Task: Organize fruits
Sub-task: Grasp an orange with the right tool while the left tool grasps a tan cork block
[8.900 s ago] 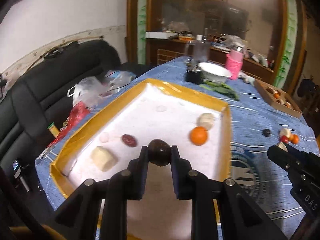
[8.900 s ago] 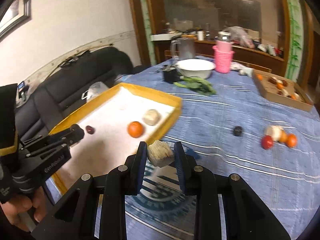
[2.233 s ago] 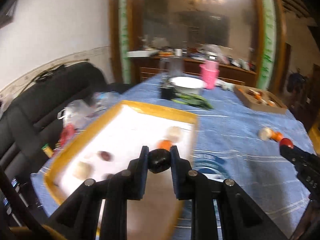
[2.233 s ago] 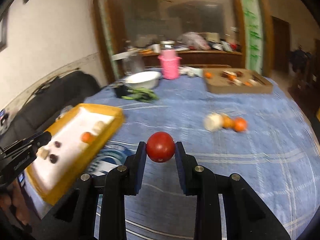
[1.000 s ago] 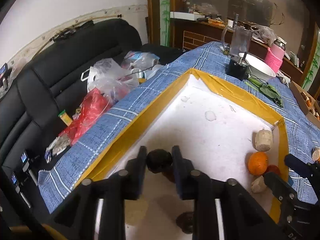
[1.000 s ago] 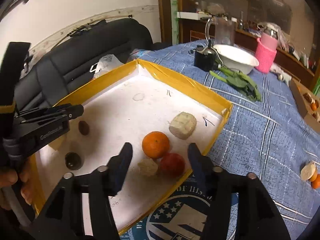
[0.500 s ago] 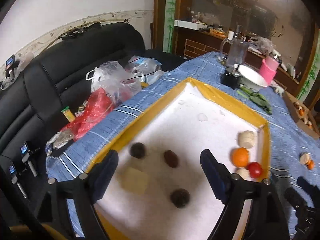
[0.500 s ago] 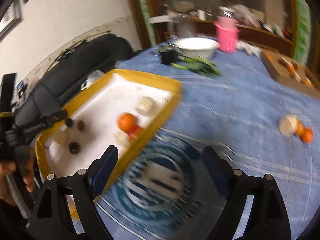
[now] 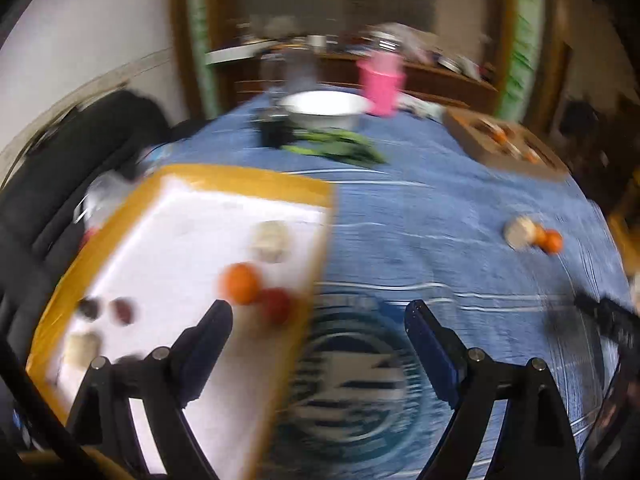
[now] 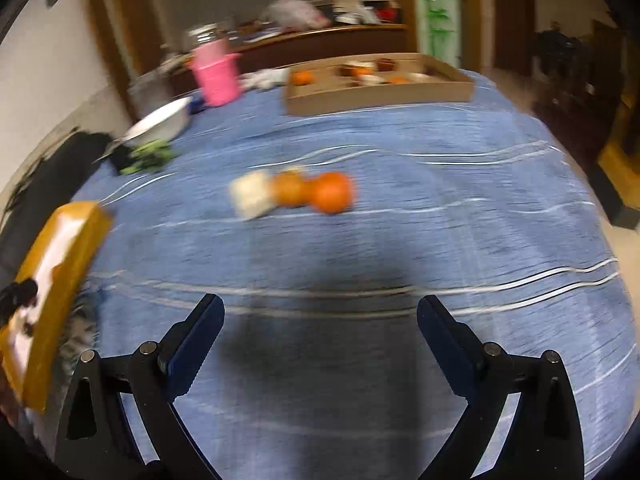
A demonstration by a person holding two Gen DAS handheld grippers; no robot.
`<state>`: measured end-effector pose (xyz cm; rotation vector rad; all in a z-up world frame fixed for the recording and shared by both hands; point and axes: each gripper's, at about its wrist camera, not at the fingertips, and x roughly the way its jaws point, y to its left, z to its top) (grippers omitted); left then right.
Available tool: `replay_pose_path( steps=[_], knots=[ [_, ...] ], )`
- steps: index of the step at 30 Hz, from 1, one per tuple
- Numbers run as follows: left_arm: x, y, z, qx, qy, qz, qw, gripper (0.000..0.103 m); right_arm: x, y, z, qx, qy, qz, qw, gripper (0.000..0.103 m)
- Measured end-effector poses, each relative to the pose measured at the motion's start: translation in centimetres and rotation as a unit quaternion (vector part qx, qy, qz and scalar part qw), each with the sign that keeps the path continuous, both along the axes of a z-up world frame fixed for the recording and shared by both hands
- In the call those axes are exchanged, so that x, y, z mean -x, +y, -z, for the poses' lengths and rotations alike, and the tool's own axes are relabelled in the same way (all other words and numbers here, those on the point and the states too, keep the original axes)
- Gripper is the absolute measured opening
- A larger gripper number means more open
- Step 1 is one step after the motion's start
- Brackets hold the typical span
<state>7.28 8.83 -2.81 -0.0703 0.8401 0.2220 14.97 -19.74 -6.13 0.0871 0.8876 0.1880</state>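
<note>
1. Hovering over the blue tablecloth (image 9: 420, 216), the left gripper (image 9: 318, 320) has its jaws wide and still opening, with nothing between them; its left finger hangs over the tray, its right one over the round printed emblem (image 9: 352, 368) on the cloth.
2. Jaws of the right gripper (image 10: 320, 312) are likewise spread and opening, empty, above a bare stretch of cloth darkened by a shadow.
3. Fruits already sit in the yellow-rimmed white tray (image 9: 240, 184): an orange (image 9: 240, 283) touching a red fruit (image 9: 276, 305) near the tray's right rim, a pale lump (image 9: 271, 240) just behind them, and two dark fruits (image 9: 86, 307) and (image 9: 122, 310) side by side toward the left rim. A pale piece (image 9: 82, 346) lies in front of the dark pair. All are smeared by motion blur.
4. Loose fruit remains on the cloth, well apart from the tray: a pale cut piece (image 10: 252, 194), an orange-brown fruit (image 10: 291, 189) and an orange one (image 10: 331, 193), touching in a row.
5. Nothing lies on the cloth between the right gripper and that row.
6. Farther back stands a shallow cardboard box (image 10: 380, 92) with compartments holding more fruit; which kinds, I cannot tell.
7. Other things at the far side: a pink basket-like cup (image 10: 216, 76), a white bowl (image 9: 324, 109), green leafy vegetables (image 9: 336, 146) beside a small dark object.
8. A black sofa (image 9: 80, 148) lies beyond the tray's left side.
</note>
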Motion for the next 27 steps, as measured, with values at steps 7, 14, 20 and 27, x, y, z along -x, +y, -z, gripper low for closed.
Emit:
replay_pose_path(
  steps=[7, 14, 20, 27],
  knots=[
    [-5.0, -7.2, 1.2, -0.02, 0.005, 0.086, 0.9961, 0.09, -4.1, -0.2, 0.9, 0.023, 0.0, -0.018, 1.0, 0.075],
    [-8.4, -11.2, 2.5, -0.021, -0.005, 0.137, 0.9904, 0.09, -8.3, 1.9, 2.0, 0.047, 0.004, -0.047, 0.998, 0.055],
    [-10.8, -14.1, 3.0, -0.011, -0.017, 0.169, 0.9854, 0.089, -8.8, 1.0, 1.8, 0.028, -0.005, -0.048, 0.998, 0.034],
    [-12.9, -17.3, 4.2, -0.011, -0.002, 0.208, 0.978, 0.067, -7.4, -2.1, 1.0, 0.01, -0.016, -0.019, 1.0, 0.034]
  ],
)
